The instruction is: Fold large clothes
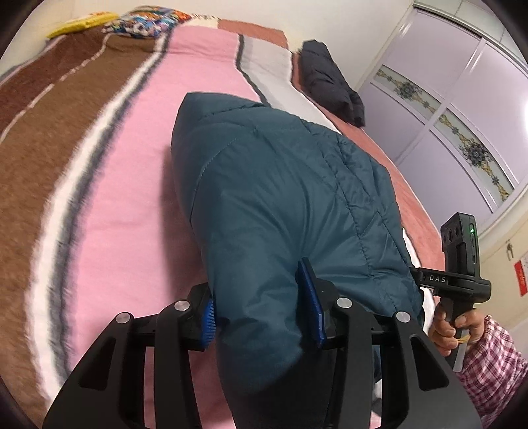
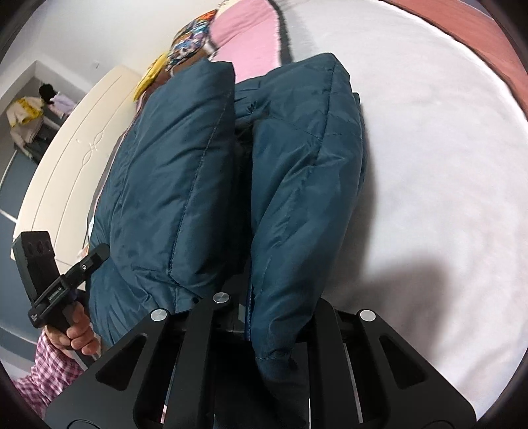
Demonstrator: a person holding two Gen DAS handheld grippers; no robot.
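A teal quilted jacket (image 1: 283, 198) hangs folded over the striped bed blanket (image 1: 109, 171). My left gripper (image 1: 260, 307) is shut on a thick fold of the jacket's near edge, its blue pads (image 1: 310, 297) pressing both sides. In the right wrist view the jacket (image 2: 184, 178) drapes in two padded lobes. My right gripper (image 2: 267, 316) is shut on the right lobe's near edge; the fabric hides its fingertips. Each gripper's handle and holding hand show in the other's view, the right one (image 1: 462, 280) and the left one (image 2: 56, 290).
A dark folded garment (image 1: 330, 79) lies at the far end of the bed. Colourful and yellow items (image 1: 145, 19) sit at the far left. Lilac wardrobe doors (image 1: 462, 115) stand right. A cream headboard (image 2: 76, 155) and piled clothes (image 2: 29, 118) lie to the left.
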